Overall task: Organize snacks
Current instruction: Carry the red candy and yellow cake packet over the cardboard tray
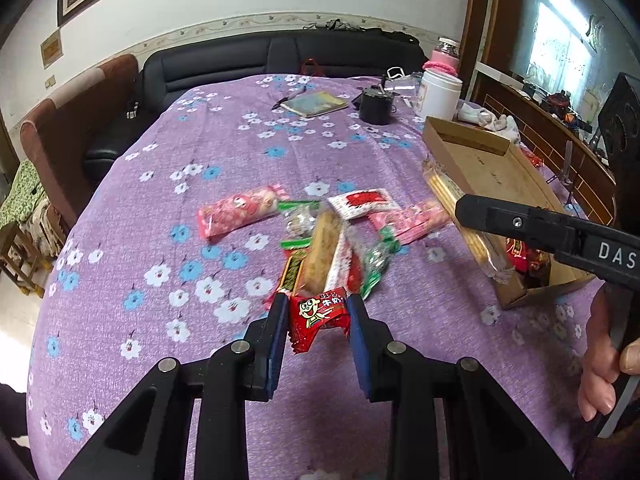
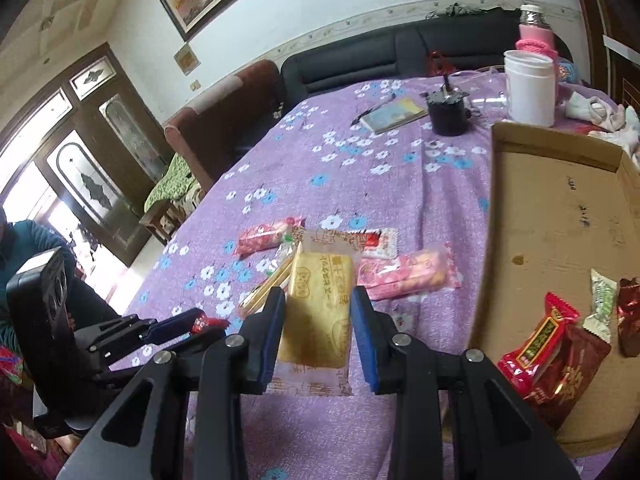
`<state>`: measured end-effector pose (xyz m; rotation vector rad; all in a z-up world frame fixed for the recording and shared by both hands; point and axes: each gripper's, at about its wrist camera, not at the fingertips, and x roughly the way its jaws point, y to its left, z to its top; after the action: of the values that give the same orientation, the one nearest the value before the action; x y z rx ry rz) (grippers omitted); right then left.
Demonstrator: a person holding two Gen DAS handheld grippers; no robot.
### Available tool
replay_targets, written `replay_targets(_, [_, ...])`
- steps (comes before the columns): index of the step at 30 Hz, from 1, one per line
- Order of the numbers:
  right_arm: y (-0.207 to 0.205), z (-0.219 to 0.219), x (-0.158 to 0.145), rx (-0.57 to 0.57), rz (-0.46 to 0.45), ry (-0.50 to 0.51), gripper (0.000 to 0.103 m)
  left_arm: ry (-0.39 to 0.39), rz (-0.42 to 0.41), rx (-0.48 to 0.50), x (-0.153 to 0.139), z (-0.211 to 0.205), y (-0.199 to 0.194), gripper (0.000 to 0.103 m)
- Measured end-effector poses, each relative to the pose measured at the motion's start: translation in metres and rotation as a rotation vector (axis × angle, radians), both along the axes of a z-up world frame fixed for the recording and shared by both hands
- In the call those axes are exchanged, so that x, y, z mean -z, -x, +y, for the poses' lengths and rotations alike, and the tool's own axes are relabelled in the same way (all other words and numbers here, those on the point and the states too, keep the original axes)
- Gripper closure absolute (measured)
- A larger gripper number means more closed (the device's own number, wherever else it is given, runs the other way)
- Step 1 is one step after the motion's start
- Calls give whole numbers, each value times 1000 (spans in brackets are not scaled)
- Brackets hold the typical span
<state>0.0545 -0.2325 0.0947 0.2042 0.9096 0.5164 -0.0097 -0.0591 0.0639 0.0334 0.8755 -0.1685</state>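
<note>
Red candy [image 1: 319, 317] pinched by its sides in the left hand-held gripper [image 1: 318, 320], lifted clear of the purple flowered worktop [image 1: 160, 200]. Held by the wrapper's edges, likely so it can drop straight down when let go. Yellow biscuit pack [image 2: 318, 304] squeezed the same way in the right hand-held gripper [image 2: 319, 316], long side pointing away, up off the cloth, just left of the cardboard box [image 2: 560, 216]

Box lying flat and open on the right side of the worktop, low wall [image 2: 486, 248] all round. A few snacks already inside at the near end: a red bag [image 2: 538, 338], a white and green sweet [image 2: 600, 306], a brown one [image 2: 630, 312]. Far end of the box bare, lots of room there

More snacks waiting in a loose pile in the middle of the cloth: two pink packs [image 1: 236, 210], a white and red sachet [image 1: 364, 202], some green-wrapped ones, maybe sweets, too blurry to be sure

Low box wall to get over first, so both packs need to stay high. White jar [image 2: 530, 88], black pot [image 2: 447, 112] and a notebook [image 2: 394, 114] standing well away at the far end, not in the way
</note>
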Motion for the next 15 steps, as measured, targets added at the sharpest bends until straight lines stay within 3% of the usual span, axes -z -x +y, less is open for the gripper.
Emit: replay_targets(15, [-9,-76,-26,152,-40,-123,70,-6,-19,98,-29,-74,-26,73])
